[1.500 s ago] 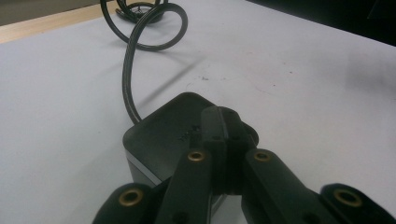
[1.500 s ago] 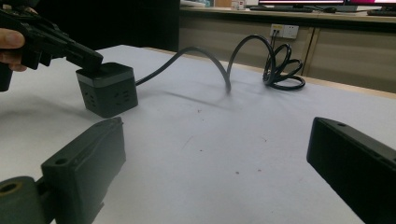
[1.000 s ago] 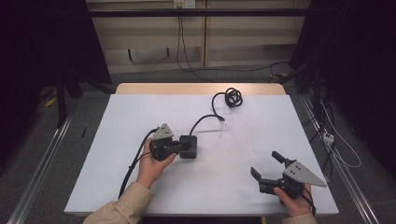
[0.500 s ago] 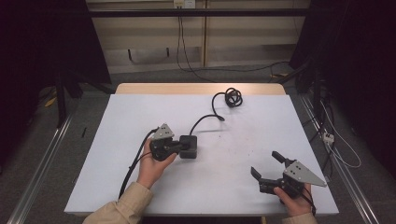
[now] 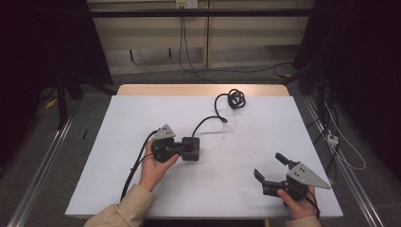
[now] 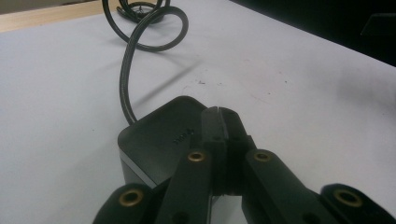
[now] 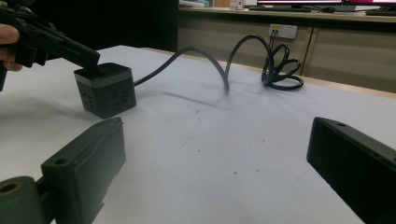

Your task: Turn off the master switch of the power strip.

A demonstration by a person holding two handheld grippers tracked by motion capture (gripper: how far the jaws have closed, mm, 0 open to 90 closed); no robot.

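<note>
The left hand [image 5: 152,166] holds the left gripper [image 5: 182,148] near the middle of the table, its jaws pressed together and pointing to the person's right. The right hand [image 5: 295,202] holds the right gripper [image 5: 270,165] at the near right corner, its jaws spread wide apart, pointing up-left. Both forearms come from the bottom edge

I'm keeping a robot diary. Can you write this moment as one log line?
left gripper: shut, tips on cube power strip | right gripper: open, empty | cord: coiled at far edge
</note>
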